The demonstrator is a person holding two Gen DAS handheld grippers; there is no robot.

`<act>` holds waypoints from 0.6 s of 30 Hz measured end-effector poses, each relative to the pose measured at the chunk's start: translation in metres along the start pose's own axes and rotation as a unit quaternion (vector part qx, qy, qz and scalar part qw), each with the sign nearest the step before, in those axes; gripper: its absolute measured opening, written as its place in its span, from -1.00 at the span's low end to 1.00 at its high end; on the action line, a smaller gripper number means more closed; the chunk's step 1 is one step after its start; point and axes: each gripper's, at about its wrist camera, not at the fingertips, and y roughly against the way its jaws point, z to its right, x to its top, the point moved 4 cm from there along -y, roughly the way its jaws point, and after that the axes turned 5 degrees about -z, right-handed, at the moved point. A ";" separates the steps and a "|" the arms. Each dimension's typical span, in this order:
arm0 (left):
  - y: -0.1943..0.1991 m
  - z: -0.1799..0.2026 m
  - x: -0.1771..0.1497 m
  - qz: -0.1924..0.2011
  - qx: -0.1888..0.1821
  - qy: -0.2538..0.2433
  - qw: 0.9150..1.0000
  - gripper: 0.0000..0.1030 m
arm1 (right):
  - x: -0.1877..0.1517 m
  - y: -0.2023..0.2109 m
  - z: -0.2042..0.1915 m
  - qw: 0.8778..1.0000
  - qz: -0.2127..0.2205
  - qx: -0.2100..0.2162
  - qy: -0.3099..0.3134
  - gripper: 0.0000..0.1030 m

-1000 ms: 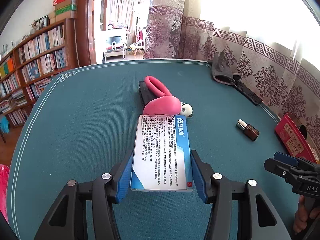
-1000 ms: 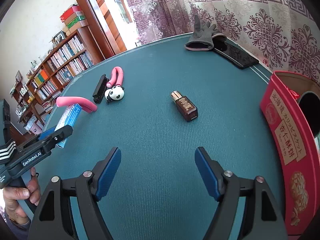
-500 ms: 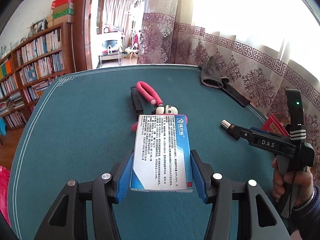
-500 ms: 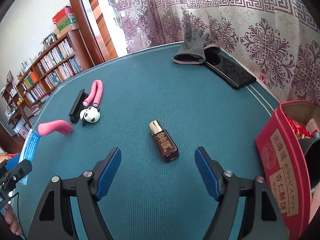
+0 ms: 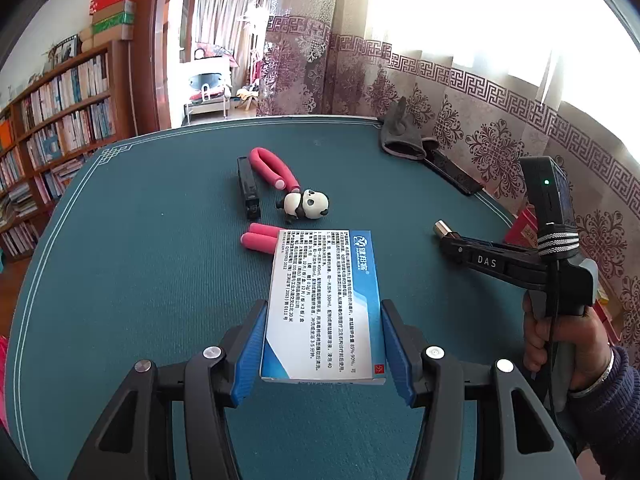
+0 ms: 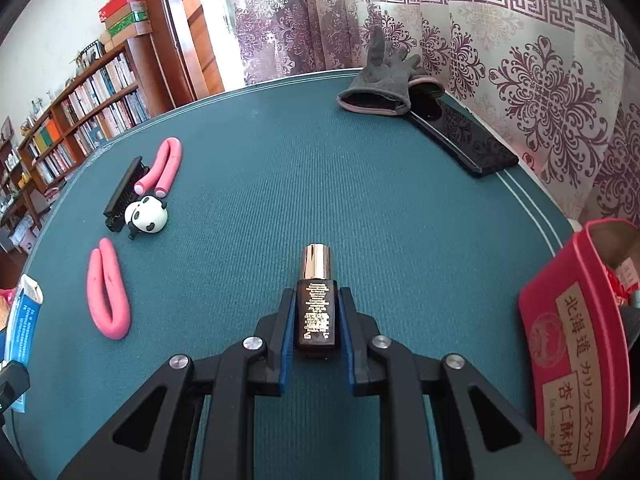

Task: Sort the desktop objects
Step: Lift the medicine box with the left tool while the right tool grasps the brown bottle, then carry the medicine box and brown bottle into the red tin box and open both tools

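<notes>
Half a second ago the right gripper (image 6: 316, 324) stood spread wide with the small dark brown glass bottle with a gold cap (image 6: 315, 300) lying loose ahead of it; now its blue pads press against both sides of that bottle, which points cap-first away from the camera on the teal felt tabletop (image 6: 280, 168). The left gripper (image 5: 323, 344) pinches the flat blue-and-white cardboard medicine box (image 5: 324, 304) as before, printed face up, though the box now sits nearer the bottle than it did. The bottle carries gold lettering down its body. Left of the bottle lies a folded pink foam hair roller (image 6: 108, 292); beyond that, a black-and-white panda figurine (image 6: 146, 218) touches a black comb (image 6: 122, 190) and a second pink foam hair roller (image 6: 162, 166). Far beyond the bottle, a grey glove (image 6: 380, 84) overlaps a black patterned phone (image 6: 464, 140). Right of the bottle stands a red cardboard biscuit box (image 6: 576, 344), open at the top.
</notes>
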 end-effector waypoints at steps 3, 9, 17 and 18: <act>0.001 0.002 0.000 -0.001 0.002 0.000 1.000 0.09 | -0.008 0.016 0.000 1.000 0.006 0.014 -0.007 -0.58; 0.002 0.013 -0.003 -0.008 -0.005 -0.006 1.000 0.09 | -0.023 0.061 0.000 0.999 0.035 0.031 -0.007 -0.58; 0.013 0.042 0.000 0.000 -0.014 -0.030 0.999 0.09 | -0.046 0.117 0.020 0.996 0.075 0.035 -0.020 -0.58; 0.014 0.047 0.001 0.000 -0.017 -0.035 0.999 0.09 | -0.049 0.123 0.024 0.996 0.080 0.033 -0.023 -0.58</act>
